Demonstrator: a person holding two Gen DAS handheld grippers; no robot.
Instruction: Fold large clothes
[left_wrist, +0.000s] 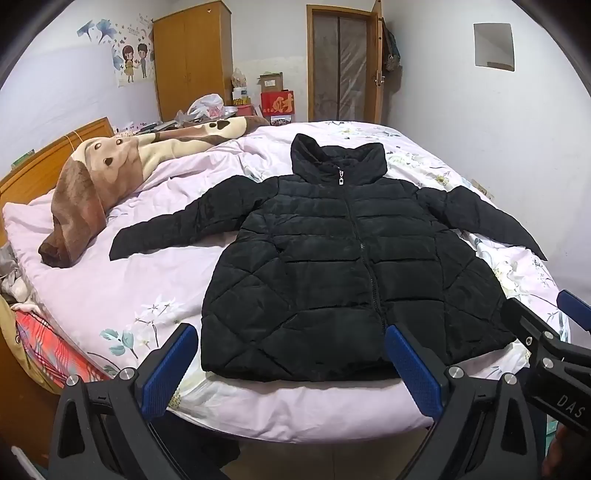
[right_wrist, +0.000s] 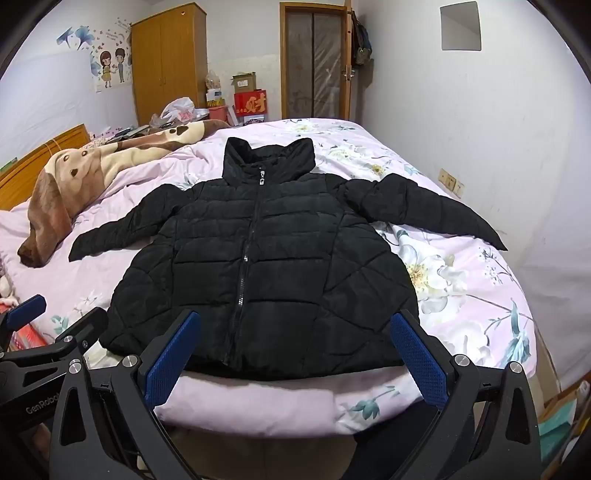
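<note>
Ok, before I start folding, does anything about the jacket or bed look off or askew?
Nothing stands out. The black puffer jacket lies flat, zipped, front up, sleeves spread on the floral bedcover. A brown dog-print blanket is bunched near the headboard, apart from the jacket. Both claws are open and hold nothing.

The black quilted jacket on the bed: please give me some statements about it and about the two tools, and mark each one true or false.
1. The black quilted puffer jacket lies flat with both sleeves spread out to the sides. True.
2. Its front zipper is open down to the hem. False: it is closed up to the collar.
3. The left tool is shut on the hem. False: its blue pads stand wide apart and hold nothing.
4. The right tool is open, near the hem. True.
5. A brown and cream plush blanket lies on the bed, apart from the jacket. True.
6. The jacket is already folded in half. False: no fold is made yet.
</note>
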